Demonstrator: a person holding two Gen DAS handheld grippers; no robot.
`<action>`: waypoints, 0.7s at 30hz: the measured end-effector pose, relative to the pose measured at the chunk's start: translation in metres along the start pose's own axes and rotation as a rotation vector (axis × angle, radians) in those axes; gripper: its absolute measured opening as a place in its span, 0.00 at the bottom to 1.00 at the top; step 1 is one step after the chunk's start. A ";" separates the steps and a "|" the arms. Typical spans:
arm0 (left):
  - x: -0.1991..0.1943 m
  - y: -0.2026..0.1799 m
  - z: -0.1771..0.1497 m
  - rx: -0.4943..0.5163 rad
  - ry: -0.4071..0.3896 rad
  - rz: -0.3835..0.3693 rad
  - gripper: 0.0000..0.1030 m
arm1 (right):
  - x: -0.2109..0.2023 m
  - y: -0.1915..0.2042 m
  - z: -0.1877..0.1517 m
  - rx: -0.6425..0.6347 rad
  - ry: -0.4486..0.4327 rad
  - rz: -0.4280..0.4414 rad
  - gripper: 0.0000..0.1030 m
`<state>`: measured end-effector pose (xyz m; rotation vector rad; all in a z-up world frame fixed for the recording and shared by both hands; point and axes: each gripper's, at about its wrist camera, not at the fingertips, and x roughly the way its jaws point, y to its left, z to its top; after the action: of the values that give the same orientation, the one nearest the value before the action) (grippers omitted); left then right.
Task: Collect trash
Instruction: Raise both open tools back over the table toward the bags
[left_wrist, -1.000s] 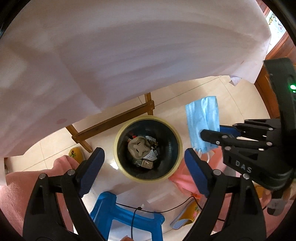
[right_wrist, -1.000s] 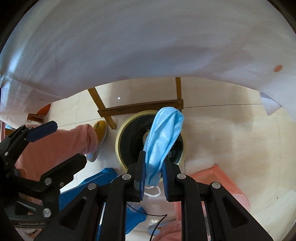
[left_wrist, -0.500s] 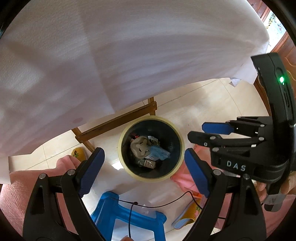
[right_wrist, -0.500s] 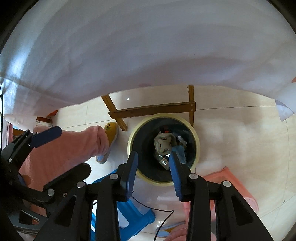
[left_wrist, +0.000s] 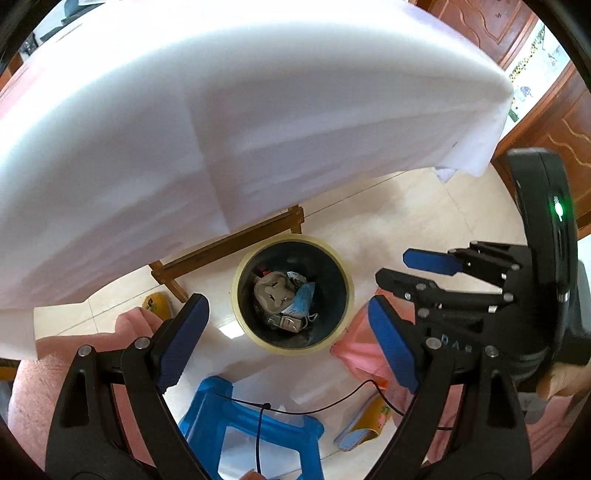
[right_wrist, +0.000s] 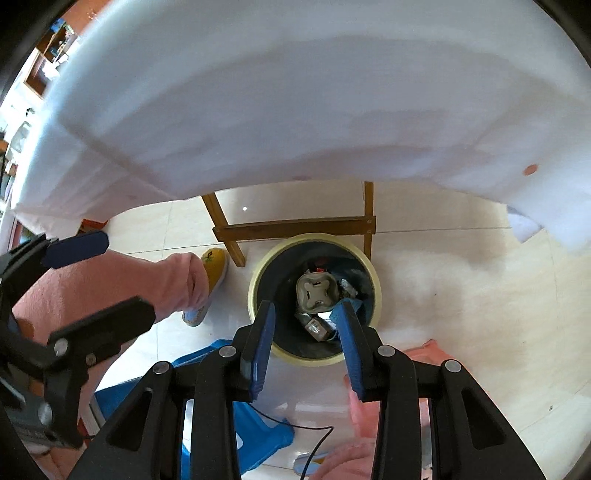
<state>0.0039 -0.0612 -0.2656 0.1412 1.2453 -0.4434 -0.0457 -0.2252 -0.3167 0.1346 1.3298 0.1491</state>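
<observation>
1. Left wrist view: the left gripper (left_wrist: 288, 332) hung above the trash bin (left_wrist: 347, 295), its jaws spread wide with nothing between them. The blue face mask (left_wrist: 303, 300) lay inside the bin beside a grey carton (left_wrist: 272, 296). The right gripper (left_wrist: 402, 266) hovered just right of the bin.
2. Right wrist view: the right gripper (right_wrist: 306, 336) stood partly parted and empty over the bin (right_wrist: 375, 280); the mask (right_wrist: 341, 312) lay inside it. A blue stool (right_wrist: 264, 439) stood near the bin.
</observation>
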 end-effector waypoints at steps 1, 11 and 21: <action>-0.004 0.000 0.000 -0.001 0.001 0.000 0.84 | -0.009 0.003 -0.001 0.000 -0.006 0.001 0.35; -0.087 0.005 0.012 0.054 -0.134 0.019 0.84 | -0.094 0.029 -0.007 0.020 -0.108 0.000 0.35; -0.160 0.040 0.051 0.046 -0.194 0.064 0.84 | -0.197 0.061 0.020 -0.020 -0.320 -0.101 0.52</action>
<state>0.0250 -0.0027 -0.1048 0.1727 1.0380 -0.4208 -0.0738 -0.2021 -0.1124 0.0704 1.0130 0.0523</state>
